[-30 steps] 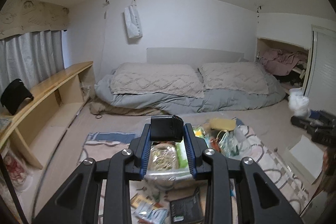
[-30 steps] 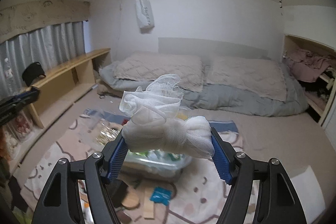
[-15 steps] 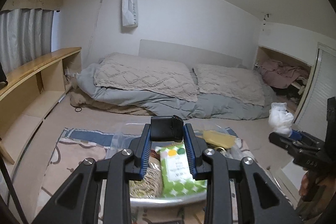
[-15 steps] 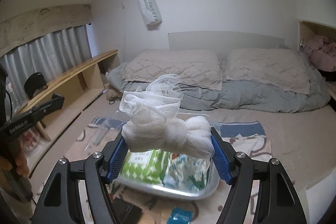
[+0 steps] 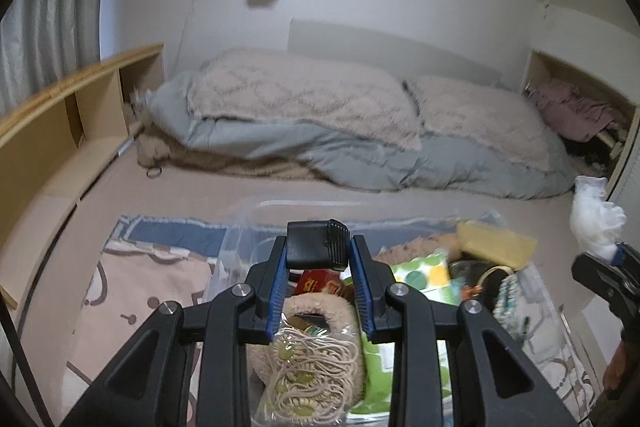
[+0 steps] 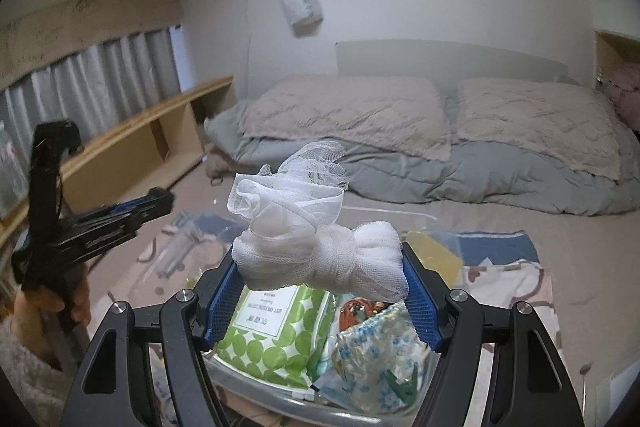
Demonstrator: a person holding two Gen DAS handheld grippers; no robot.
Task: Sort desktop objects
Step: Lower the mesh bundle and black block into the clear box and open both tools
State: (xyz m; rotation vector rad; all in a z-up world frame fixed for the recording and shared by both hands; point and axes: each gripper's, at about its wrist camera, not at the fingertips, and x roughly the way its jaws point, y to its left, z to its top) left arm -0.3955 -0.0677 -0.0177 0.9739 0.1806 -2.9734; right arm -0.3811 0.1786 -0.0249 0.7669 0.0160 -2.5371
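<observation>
Step in hand: carrying 2 picked items to the clear bin for drop-off, both tools loaded.

Clamped in the left gripper, jaws narrow: a small black block, pinched at its sides, upright, sitting above the bin's contents and not touching them. Directly beneath in that view: a fuzzy beige ring, a clear bag of pale cord and a red packet.

Clamped in the right gripper, jaws fairly wide: a white mesh bundle, knotted, squeezed at both ends by the blue pads, loose netting puffing up above the tips. Hangs over the near part of the bin, above a green-dotted wipes pack and a blue-patterned packet, clear of both.

Bin itself on a patterned rug on the floor, already well filled; a yellow sponge-like piece resting at its far right side.

Judged progress: well along, with much already sorted inside and some small items visible outside on the rug.

Next move, as a judgement: lower each tool a little closer to the pile, pick a free gap, then open. For the block, a spot beside the ring rather than on its rounded top, to avoid a roll-off. For the mesh, a full opening and a slight lift away, since netting tends to snag on ribbed pads. Best kept apart while releasing, with the 2 tools near each other over 1 container.
</observation>
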